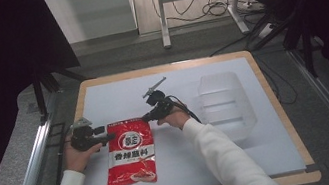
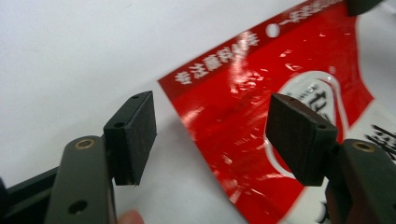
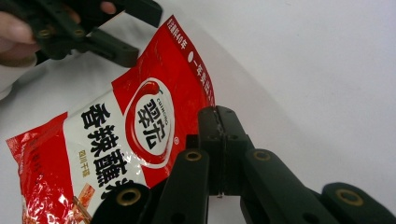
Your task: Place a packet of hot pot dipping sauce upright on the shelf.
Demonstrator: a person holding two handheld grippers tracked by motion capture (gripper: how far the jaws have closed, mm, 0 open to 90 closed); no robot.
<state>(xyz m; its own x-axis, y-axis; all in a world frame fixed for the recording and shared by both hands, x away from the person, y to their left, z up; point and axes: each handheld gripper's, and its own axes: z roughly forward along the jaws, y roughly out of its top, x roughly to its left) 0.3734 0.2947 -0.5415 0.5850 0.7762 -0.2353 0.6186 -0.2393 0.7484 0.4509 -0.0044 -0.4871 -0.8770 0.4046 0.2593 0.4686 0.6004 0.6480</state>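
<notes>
Setting: a white table top (image 1: 118, 97) with a wooden edge, seen from above; a person in white sleeves reaches in from the near side.
Red packet (image 1: 130, 151): a glossy red and white snack pouch with Chinese lettering, lying flat on the table, near the left of centre, its top edge pointing away from the person.
Left gripper (image 1: 100, 137): held low at the packet's upper left corner; its jaws stand wide apart with the corner of the packet between them, the pads (image 2: 139, 133) not touching it.
Right gripper (image 1: 148, 117): held at the packet's upper right corner; its jaws are pressed together, and whether they pinch the packet's edge cannot be told.
Clear bin (image 1: 225, 105): an empty see-through plastic container standing on the right part of the table, well apart from the packet.
</notes>
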